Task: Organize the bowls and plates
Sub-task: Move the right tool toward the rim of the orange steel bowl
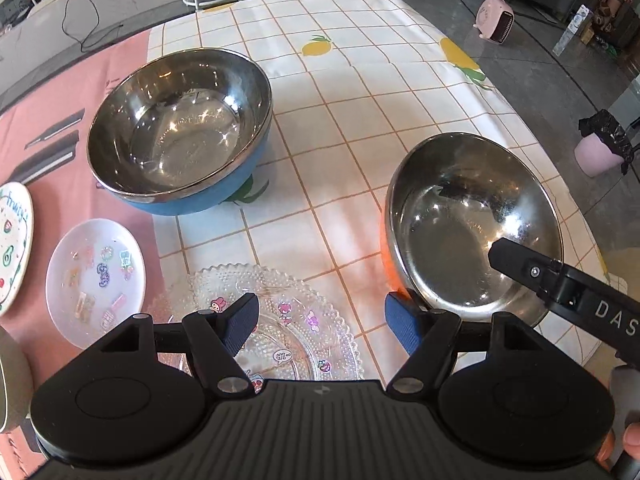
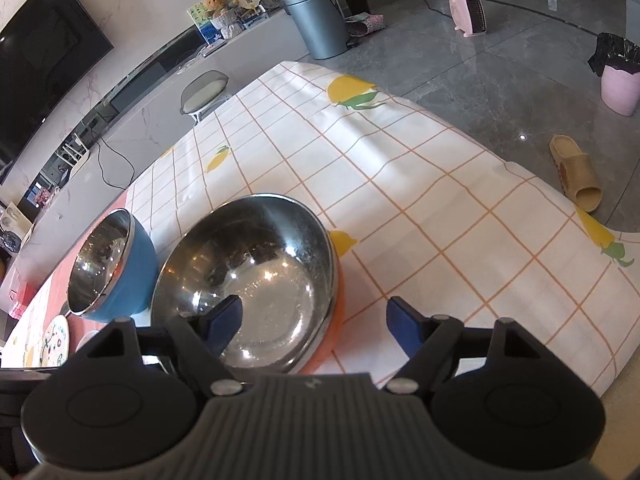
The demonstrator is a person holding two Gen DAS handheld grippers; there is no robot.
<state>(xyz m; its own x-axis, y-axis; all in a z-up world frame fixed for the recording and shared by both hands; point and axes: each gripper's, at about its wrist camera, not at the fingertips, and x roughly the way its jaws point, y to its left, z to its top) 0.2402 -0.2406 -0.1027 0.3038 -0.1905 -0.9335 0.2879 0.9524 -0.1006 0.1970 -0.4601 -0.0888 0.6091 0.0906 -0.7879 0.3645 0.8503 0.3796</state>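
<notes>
Your right tongs (image 2: 314, 322) stand wide, straddling the orange bowl's (image 2: 256, 280) near rim, pads not pressing. Your left tongs (image 1: 322, 326) hang wide over the glass plate (image 1: 288, 320).

Off-desk clutter: pink heater (image 2: 469, 10), grey bin (image 2: 319, 20), tan slipper (image 2: 576, 178), wall TV (image 2: 44, 68), probably a stool (image 2: 204, 94).

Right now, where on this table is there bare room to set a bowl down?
Free: checked cloth beyond the blue bowl and orange bowl, and the strip between them. Crowded: near-left corner, with glass plate, small white plate and fruit plate.
</notes>
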